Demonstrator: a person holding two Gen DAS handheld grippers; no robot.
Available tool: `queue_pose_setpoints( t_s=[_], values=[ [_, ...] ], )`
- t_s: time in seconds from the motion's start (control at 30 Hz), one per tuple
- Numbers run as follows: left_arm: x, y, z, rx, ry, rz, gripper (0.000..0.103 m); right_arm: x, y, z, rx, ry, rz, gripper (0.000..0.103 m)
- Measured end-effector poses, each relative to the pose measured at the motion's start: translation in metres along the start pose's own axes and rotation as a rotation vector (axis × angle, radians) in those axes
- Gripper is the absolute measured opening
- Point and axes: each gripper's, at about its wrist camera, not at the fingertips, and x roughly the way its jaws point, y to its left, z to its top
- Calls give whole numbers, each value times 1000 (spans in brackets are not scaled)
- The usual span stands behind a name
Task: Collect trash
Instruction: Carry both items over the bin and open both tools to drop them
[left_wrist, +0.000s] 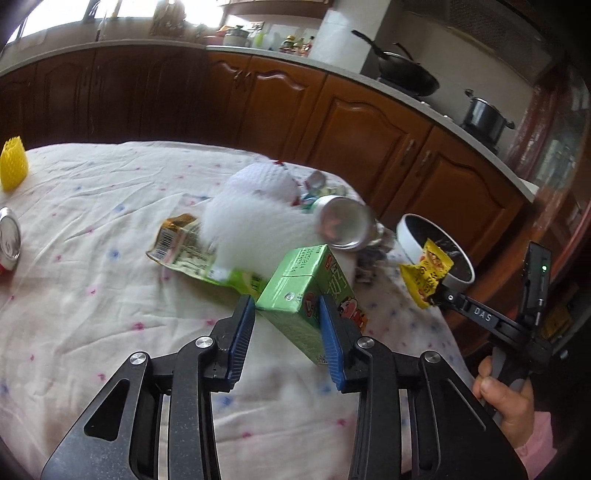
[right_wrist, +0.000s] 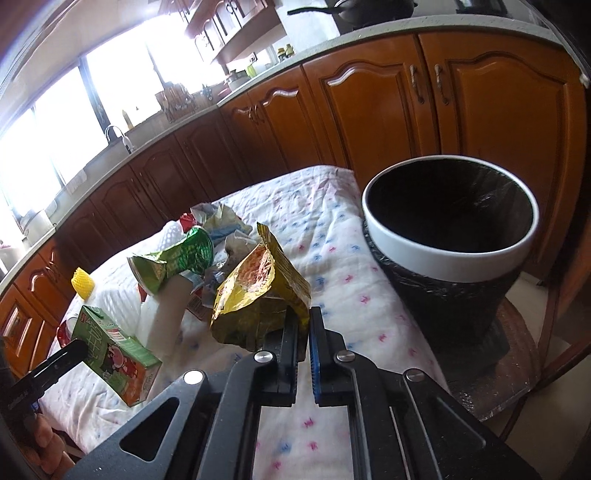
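Cloth-covered table (right_wrist: 332, 236) beside the waste bin (right_wrist: 448, 258), which stands on a chair off the table's edge. Trash pile near the bin: white foam net (left_wrist: 251, 218), can (left_wrist: 343, 223), green wrapper (left_wrist: 184, 247).

Left gripper (left_wrist: 288, 314): jaws closed on green milk carton (left_wrist: 306, 295), apparently lifted clear of the cloth.

Right gripper (right_wrist: 303, 328): nearly closed, pinching yellow snack bag (right_wrist: 258, 295) by one corner, just beside the bin.

Risk: thin corner hold; bag may slip short of the rim.

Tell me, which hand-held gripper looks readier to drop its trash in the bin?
Probably the right hand-held gripper: its yellow wrapper is beside the bin. The left one holds the green carton farther away.
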Motion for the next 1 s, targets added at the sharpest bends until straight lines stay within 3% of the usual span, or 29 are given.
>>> queue_pose_setpoints(
  t_s=[0.43,1.0],
  values=[
    [-2,-74,18,148,-27,-97,34,-28,-41,16,66,-69,-56,5],
    [74,-164,68,253,-2,-147,34,-30,-100,59,119,-104,-150,5]
  ],
)
